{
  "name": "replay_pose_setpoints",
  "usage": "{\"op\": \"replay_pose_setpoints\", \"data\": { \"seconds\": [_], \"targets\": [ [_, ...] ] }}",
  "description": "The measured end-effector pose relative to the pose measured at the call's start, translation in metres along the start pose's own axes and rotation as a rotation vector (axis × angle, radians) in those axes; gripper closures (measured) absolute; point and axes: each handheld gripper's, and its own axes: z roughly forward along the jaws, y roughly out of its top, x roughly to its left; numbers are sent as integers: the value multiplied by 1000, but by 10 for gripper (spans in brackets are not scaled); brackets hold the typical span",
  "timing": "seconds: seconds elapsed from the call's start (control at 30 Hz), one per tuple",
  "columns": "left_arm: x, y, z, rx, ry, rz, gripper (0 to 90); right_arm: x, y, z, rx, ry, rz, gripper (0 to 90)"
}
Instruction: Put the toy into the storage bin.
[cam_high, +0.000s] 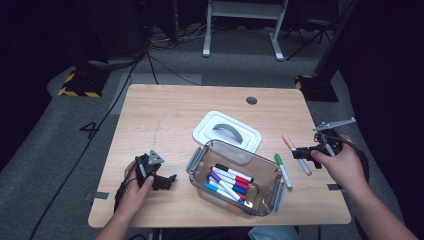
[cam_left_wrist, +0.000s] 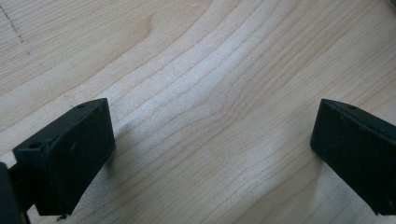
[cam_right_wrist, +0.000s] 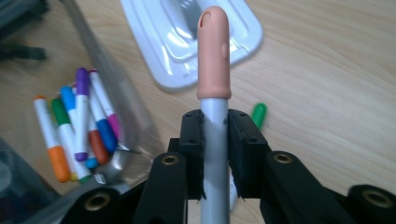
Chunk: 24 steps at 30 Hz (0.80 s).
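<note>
Right of clear bin (cam_high: 235, 180), right tongs (cam_high: 301, 151) clamping peach-capped marker (cam_high: 296, 153), left tongs (cam_high: 165, 181) agape, empty.

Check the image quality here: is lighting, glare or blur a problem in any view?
High view: table evenly lit, surroundings dark, the clear container glints a little. Left gripper view: sharp wood grain, soft shadows beside the open left tool. Right gripper view: the peach-capped marker is sharp, the white lid shows glare.

Grey marker (cam_right_wrist: 215, 140) with peach cap, green marker (cam_high: 283, 171), white lid (cam_high: 227, 131)
</note>
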Motion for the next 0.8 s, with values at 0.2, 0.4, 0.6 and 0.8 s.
{"op": "replay_pose_setpoints", "data": {
  "seconds": [0.2,0.4,0.6,0.8],
  "targets": [
    [0,0,0,0,0,-1,2,26,18,-6,7,50,-78,773],
    [0,0,0,0,3,2,2,52,32,-9,4,94,-145,773],
    [0,0,0,2,1,1,2,78,41,-5,20,156,-202,773],
    [1,0,0,2,2,8,1,99,47,4,38,205,-246,773]
  ]
}}
